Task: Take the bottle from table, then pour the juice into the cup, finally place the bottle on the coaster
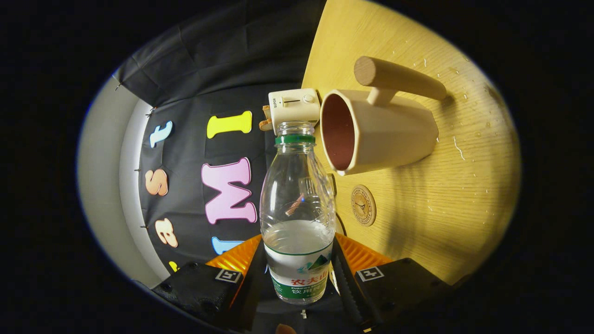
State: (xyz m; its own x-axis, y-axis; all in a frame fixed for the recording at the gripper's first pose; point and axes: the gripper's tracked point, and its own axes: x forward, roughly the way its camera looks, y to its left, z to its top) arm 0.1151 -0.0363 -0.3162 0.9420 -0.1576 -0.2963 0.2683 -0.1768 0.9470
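My gripper (297, 260) is shut on a clear plastic bottle (297, 195) with a green neck ring and no cap, both fingers pressing on its labelled lower part. Clear liquid fills the part of the bottle nearest the fingers. The view is rolled, so the wooden table (441, 195) stands like a wall beside the bottle. A beige cup (385, 134) with a wooden rod handle stands on that table, its dark open mouth (338, 132) facing the bottle's neck and close beside it. A round wooden coaster (363, 205) lies on the table between the cup and my fingers.
A small white appliance (293, 109) with a knob sits just beyond the bottle's mouth, at the table's edge. Water drops speckle the table around the cup's handle. The booth's black cloth wall (209, 69) lies beyond the bottle.
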